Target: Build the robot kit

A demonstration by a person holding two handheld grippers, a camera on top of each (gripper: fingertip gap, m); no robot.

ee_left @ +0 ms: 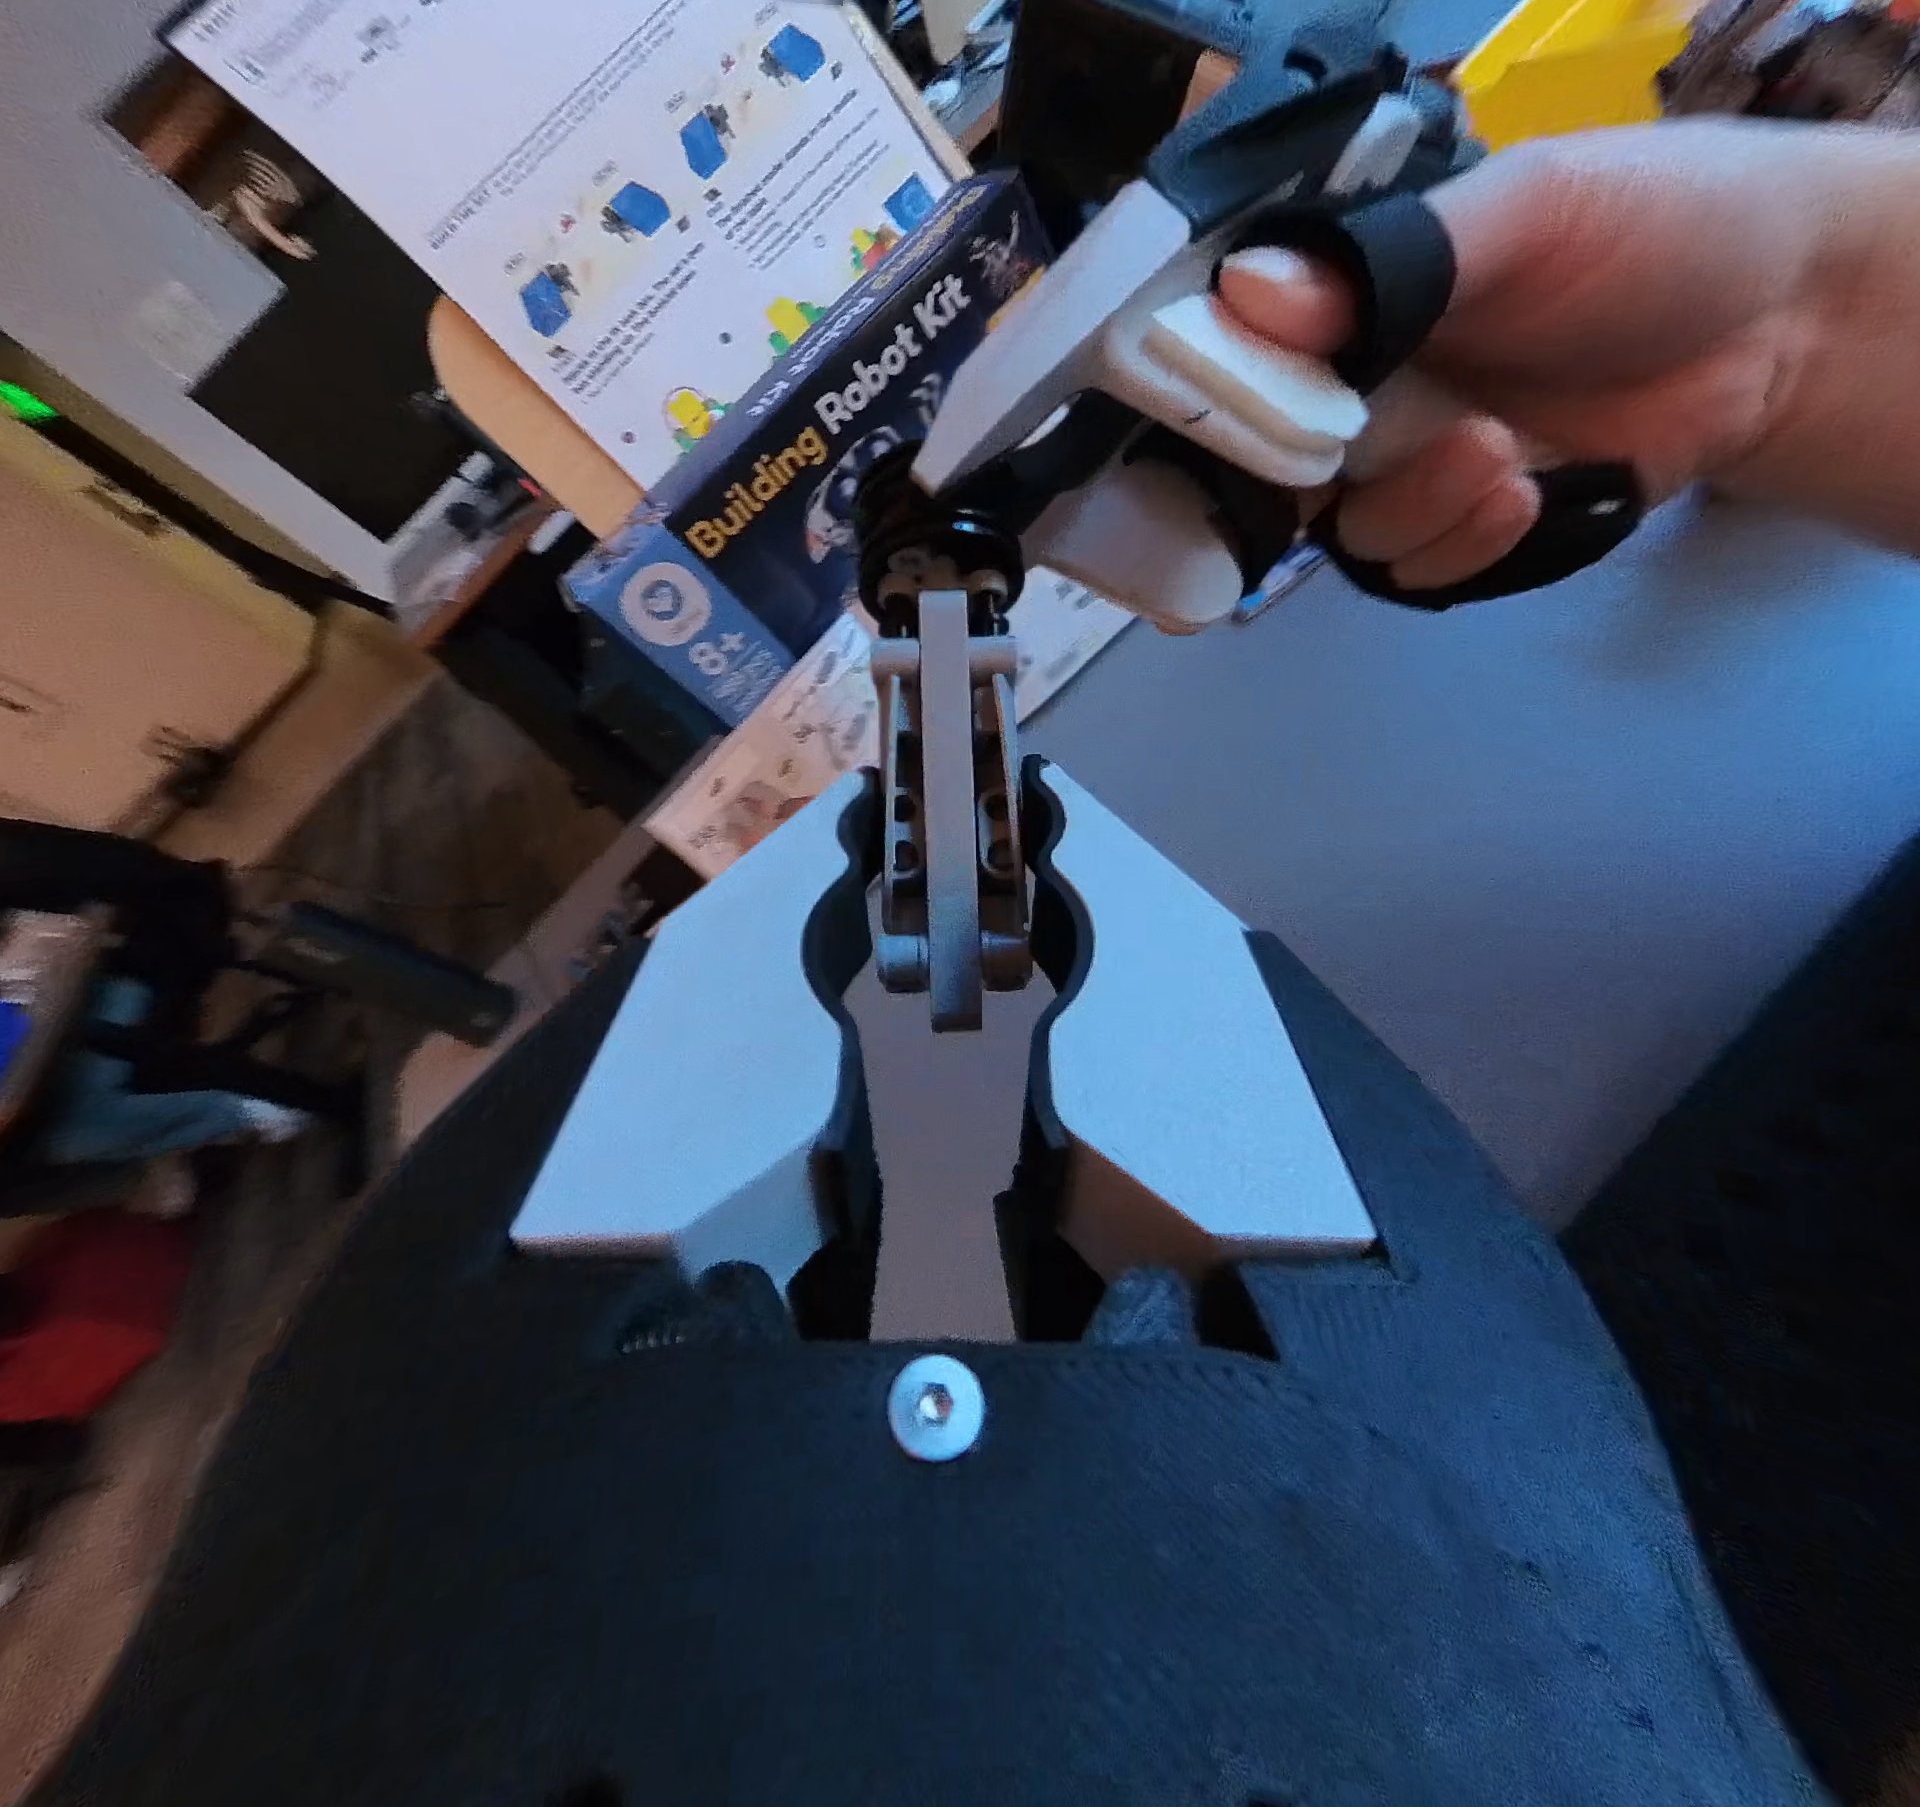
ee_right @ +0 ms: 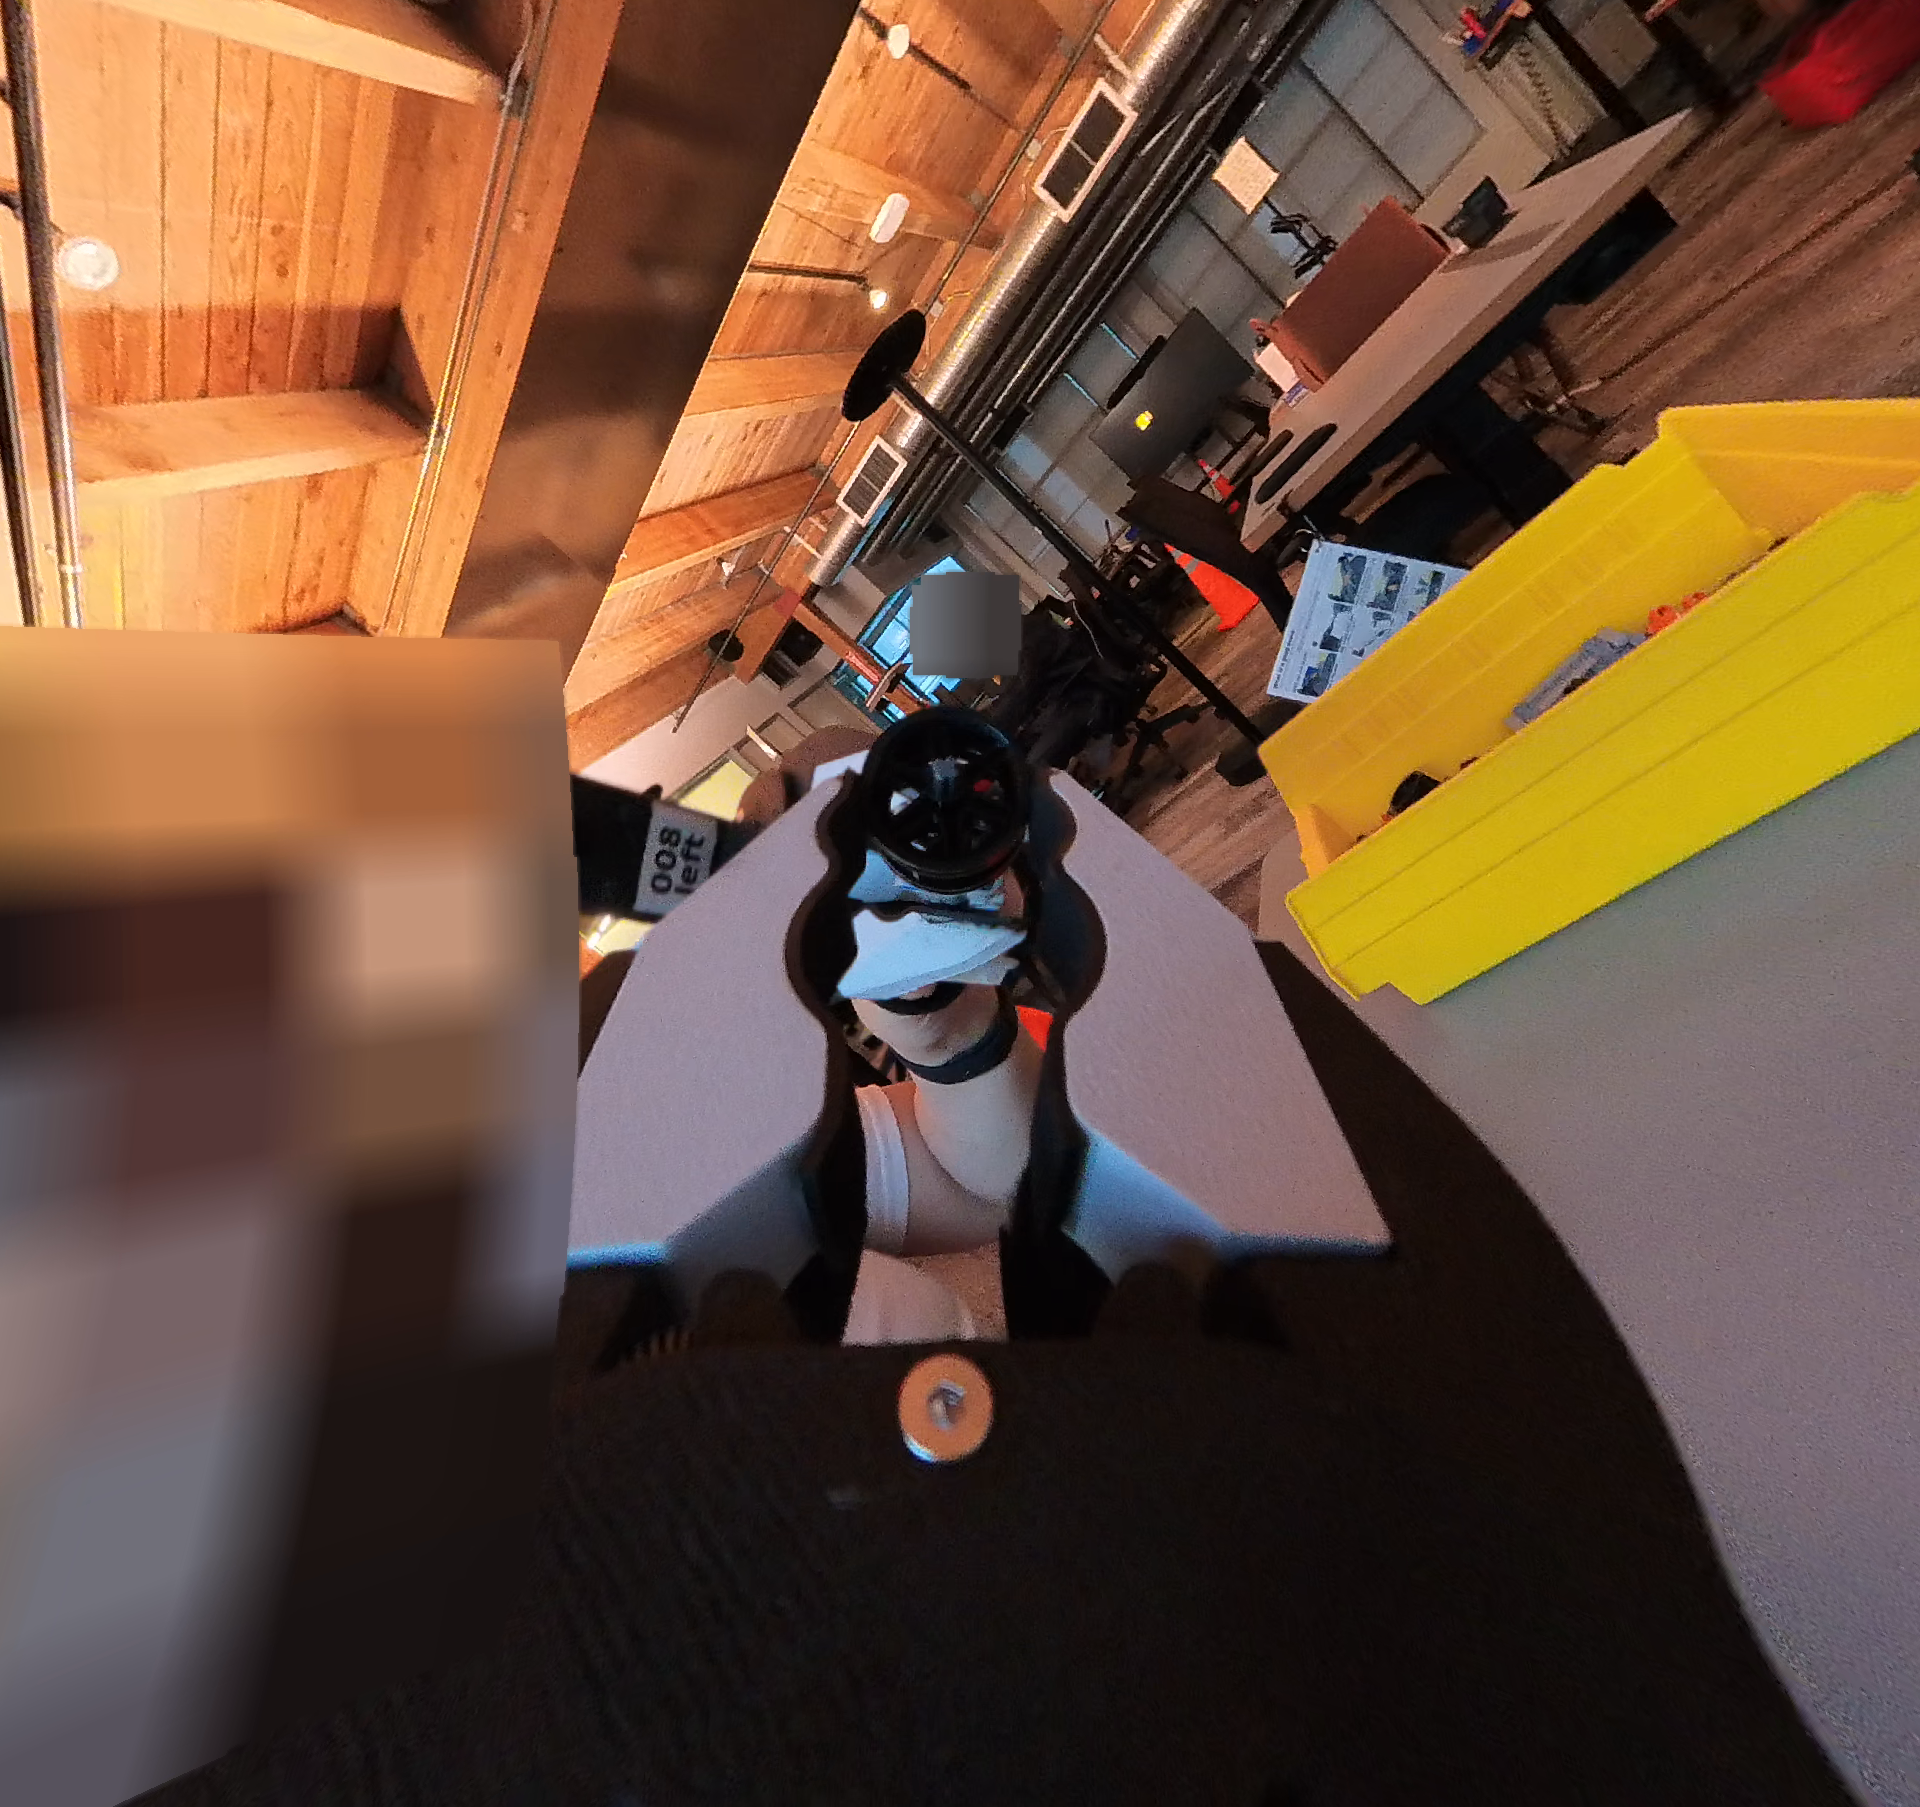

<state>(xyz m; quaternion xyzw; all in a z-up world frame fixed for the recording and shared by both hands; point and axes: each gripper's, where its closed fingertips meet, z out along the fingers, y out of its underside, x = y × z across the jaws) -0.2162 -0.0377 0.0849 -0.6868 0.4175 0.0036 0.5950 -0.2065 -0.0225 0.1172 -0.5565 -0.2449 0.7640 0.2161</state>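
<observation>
A grey beam assembly (ee_left: 951,853) is clamped between the narrowly set jaws of the left gripper (ee_left: 940,884) at the centre of the left wrist frame. A black wheel (ee_left: 920,521) at the assembly's far end is gripped by the right gripper (ee_left: 961,500), which is held by a hand (ee_left: 1621,355) entering from the upper right. In the right wrist view, the right gripper (ee_right: 940,843) is closed on the wheel (ee_right: 940,812) at the centre. A dark blue kit box (ee_left: 821,448) and an instruction sheet (ee_left: 582,147) are seen behind, upper left of centre, and a yellow bin (ee_right: 1621,708) at right.
</observation>
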